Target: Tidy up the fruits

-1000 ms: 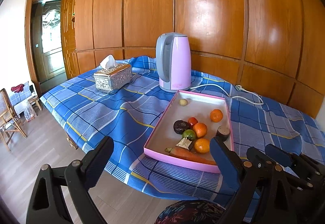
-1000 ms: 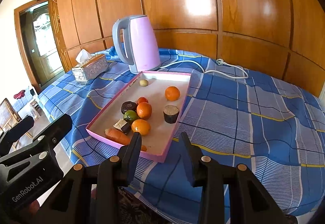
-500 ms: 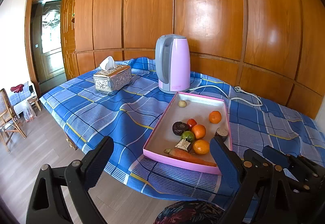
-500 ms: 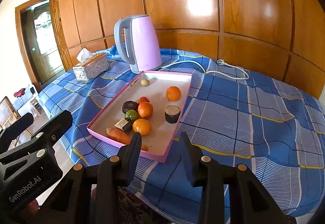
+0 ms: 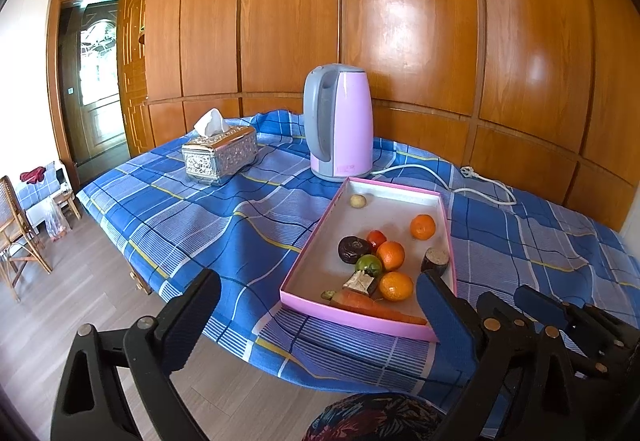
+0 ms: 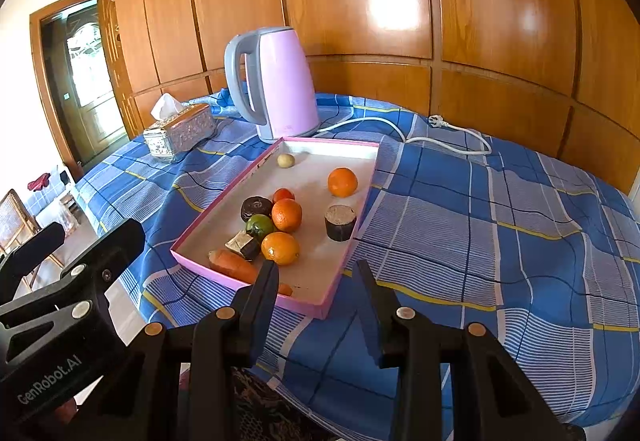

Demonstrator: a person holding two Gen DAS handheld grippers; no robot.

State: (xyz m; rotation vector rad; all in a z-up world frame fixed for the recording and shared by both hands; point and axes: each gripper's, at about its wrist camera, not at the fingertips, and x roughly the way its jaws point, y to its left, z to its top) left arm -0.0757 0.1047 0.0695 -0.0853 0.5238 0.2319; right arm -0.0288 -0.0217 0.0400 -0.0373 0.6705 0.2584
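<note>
A pink tray lies on the blue checked cloth. In it are three oranges, a green lime, a small red fruit, a dark round fruit, a carrot along the near rim, a cut dark stub and a small pale ball. My left gripper hangs wide open short of the tray's near rim, with nothing in it. My right gripper stands at the tray's near right corner. Its fingers are a narrow gap apart and hold nothing.
A lilac kettle stands behind the tray, its white cord and plug trailing right. A silver tissue box sits at the back left. The table's edge drops to a wooden floor, with a cane chair at far left.
</note>
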